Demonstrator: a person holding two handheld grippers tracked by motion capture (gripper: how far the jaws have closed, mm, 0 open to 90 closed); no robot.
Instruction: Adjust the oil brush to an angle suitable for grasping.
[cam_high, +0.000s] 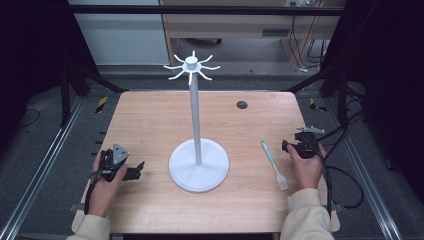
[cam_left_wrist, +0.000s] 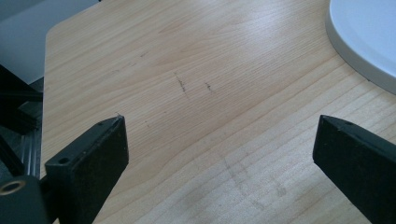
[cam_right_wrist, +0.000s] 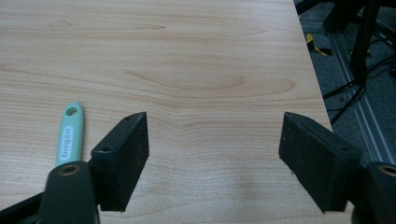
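A white stand rises from the middle of the wooden table (cam_high: 150, 115), with a round base (cam_high: 199, 172), a thin pole (cam_high: 195, 115) and a ring of hooks (cam_high: 191, 66) at the top. A small spatula (cam_high: 274, 164) with a mint-green handle and a white head lies flat to the right of the base. My left gripper (cam_high: 137, 171) rests left of the base, pointing toward it, open with nothing between its jaws (cam_left_wrist: 219, 126). The base's rim (cam_left_wrist: 359, 46) curves in at the upper right of the left gripper view. My right gripper (cam_high: 296, 142) sits just right of the spatula's handle (cam_right_wrist: 69, 133), open and empty (cam_right_wrist: 215, 121).
A small dark round hole (cam_high: 242, 104) is set in the table's far right part. The table's right edge (cam_right_wrist: 310, 70) runs close to my right gripper, with metal rails and cables (cam_right_wrist: 359, 79) below it. Black frame bars stand around the table.
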